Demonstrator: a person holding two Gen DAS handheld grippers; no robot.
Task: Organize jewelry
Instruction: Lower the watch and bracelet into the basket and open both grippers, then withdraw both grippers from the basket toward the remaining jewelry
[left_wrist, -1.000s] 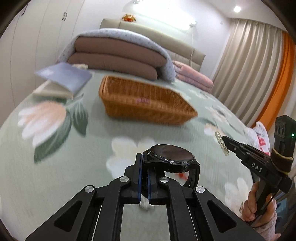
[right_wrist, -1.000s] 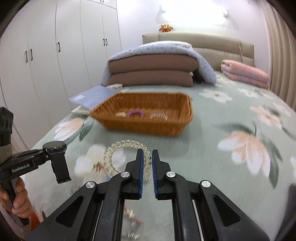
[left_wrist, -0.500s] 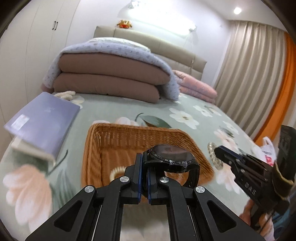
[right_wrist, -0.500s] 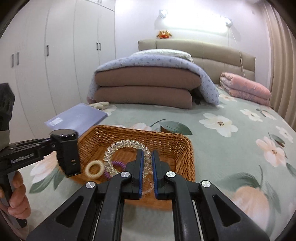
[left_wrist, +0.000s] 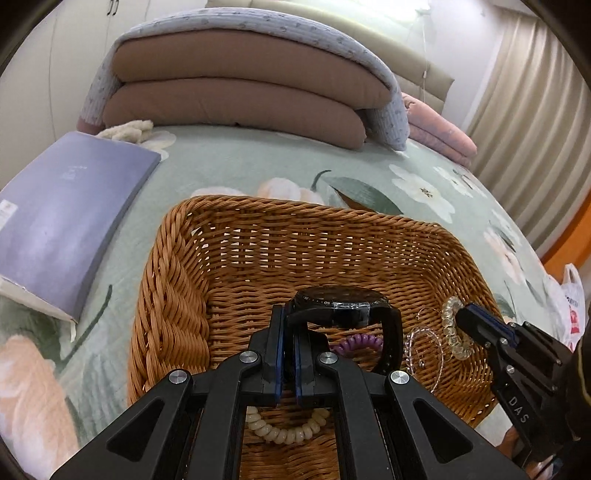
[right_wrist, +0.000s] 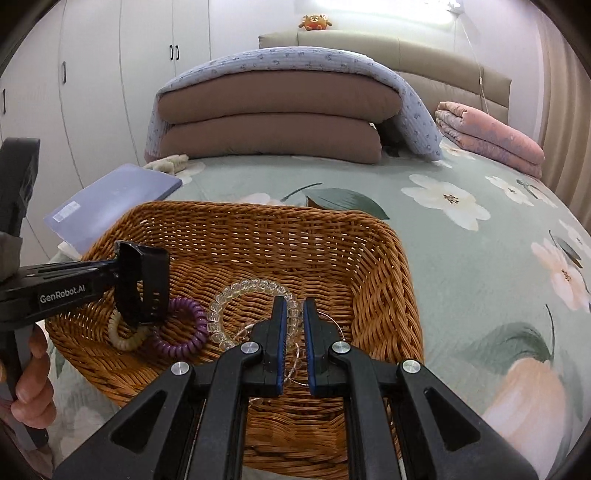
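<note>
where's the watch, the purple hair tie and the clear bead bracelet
black watch (left_wrist: 338, 304), left wrist view, on its round case
purple hair tie (right_wrist: 181, 326), right wrist view, on the coil's lower left
clear bead bracelet (right_wrist: 240, 290), right wrist view, on its top beads

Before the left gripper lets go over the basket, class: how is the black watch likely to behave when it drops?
The black watch looks chunky, so probably heavy for its size. Its strap holds a stiff loop from the left gripper, so it likely won't flop. Landing in the wicker basket, it may tip sideways onto the purple coil tie.
</note>
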